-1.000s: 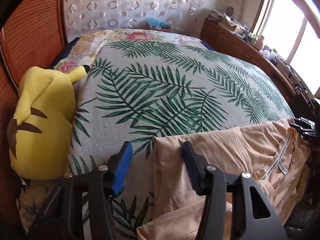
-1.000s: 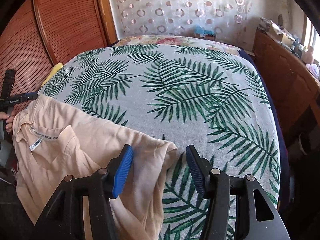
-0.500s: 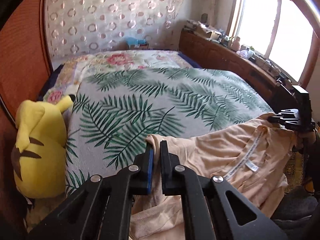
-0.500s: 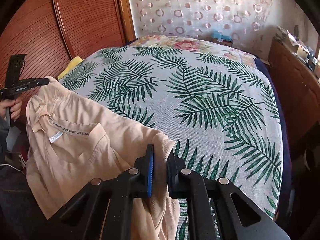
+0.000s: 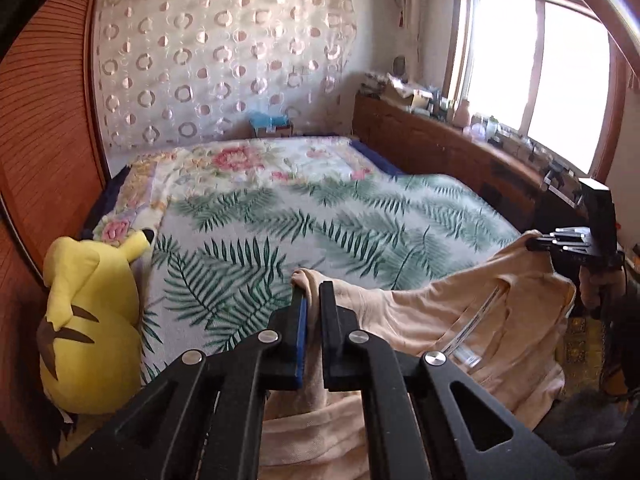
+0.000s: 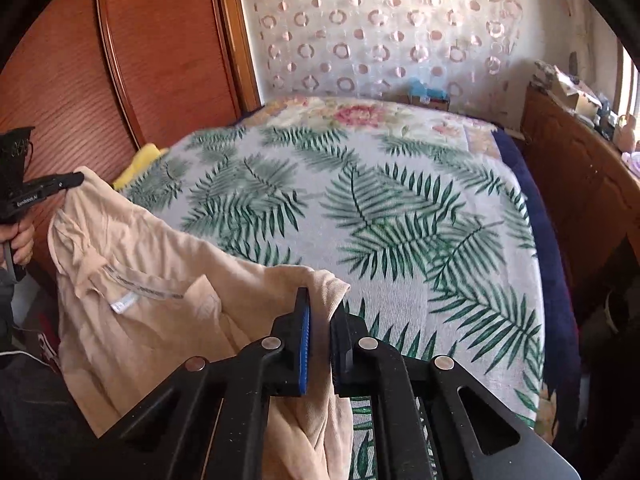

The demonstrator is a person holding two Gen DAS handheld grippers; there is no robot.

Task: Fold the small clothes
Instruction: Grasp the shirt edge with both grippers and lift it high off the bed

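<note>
Left gripper and right gripper each clamp a top corner of the peach garment — lifted at the near edge of the bed (label showing). No fold made yet; spreading and all folds remain.

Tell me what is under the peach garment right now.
Beneath the raised peach garment lies the palm-leaf bedspread, with its near edge hidden by the cloth. The left gripper and right gripper each pinch a corner.
</note>
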